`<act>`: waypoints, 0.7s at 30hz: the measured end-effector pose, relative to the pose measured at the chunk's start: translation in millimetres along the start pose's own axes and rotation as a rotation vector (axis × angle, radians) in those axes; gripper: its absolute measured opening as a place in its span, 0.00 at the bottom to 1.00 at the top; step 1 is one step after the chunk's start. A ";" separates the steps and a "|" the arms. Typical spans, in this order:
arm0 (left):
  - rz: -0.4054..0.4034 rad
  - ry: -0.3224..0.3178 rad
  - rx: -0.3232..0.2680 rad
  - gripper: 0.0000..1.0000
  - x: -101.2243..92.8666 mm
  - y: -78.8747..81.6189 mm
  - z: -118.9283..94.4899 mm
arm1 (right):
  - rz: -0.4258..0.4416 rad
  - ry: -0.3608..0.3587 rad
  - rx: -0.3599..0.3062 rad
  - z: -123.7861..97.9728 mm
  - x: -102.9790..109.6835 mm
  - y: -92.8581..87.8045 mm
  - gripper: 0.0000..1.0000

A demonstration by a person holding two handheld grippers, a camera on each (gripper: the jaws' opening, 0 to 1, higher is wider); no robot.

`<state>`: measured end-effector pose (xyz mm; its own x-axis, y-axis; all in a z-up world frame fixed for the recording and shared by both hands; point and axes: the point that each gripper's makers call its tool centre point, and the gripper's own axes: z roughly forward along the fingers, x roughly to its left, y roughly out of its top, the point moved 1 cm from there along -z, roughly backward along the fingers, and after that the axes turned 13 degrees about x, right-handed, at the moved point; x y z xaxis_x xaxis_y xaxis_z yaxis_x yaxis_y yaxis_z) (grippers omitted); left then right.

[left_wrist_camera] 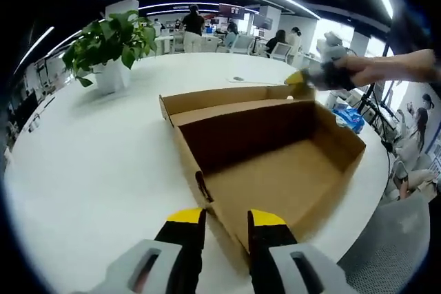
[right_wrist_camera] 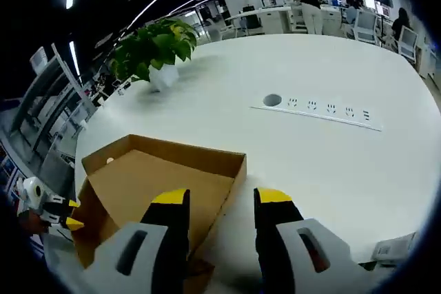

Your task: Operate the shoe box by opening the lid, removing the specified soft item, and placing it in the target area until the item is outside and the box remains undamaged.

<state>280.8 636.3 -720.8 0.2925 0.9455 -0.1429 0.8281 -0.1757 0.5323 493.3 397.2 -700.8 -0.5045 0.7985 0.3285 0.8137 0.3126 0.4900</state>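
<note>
Cardboard shoe box (left_wrist_camera: 275,163), rectangular, on smooth white table (left_wrist_camera: 89,163)

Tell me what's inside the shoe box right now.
The shoe box looks empty: bare brown cardboard floor and walls, lid folded open behind. No soft item is visible; the near wall hides a strip of floor.

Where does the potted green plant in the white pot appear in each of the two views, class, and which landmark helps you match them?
Left gripper view: the potted green plant in the white pot stands upper left, beyond the open brown cardboard shoe box.
Right gripper view: the plant stands upper left, beyond the box.
Shared landmark: the round white table.
</note>
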 end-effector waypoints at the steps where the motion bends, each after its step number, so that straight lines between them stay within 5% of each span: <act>1: -0.002 0.000 0.000 0.24 -0.2 0.0 -0.1 | 0.001 -0.005 0.007 2.8 0.1 -1.7 0.34; 5: -0.003 0.007 -0.001 0.24 -0.2 -0.5 0.2 | 0.027 -0.019 0.004 7.5 2.2 -2.2 0.32; 11: -0.007 0.014 -0.002 0.24 -0.2 -1.2 0.6 | 0.041 -0.040 0.022 31.8 -23.4 12.8 0.23; 21: -0.001 0.026 0.005 0.23 -2.2 -1.6 0.5 | 0.028 -0.112 0.026 33.7 -34.4 18.1 0.04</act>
<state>279.1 634.4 -721.7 0.2792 0.9524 -0.1222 0.8310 -0.1758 0.5278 535.1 392.8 -730.5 -0.4477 0.8589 0.2487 0.8349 0.3020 0.4602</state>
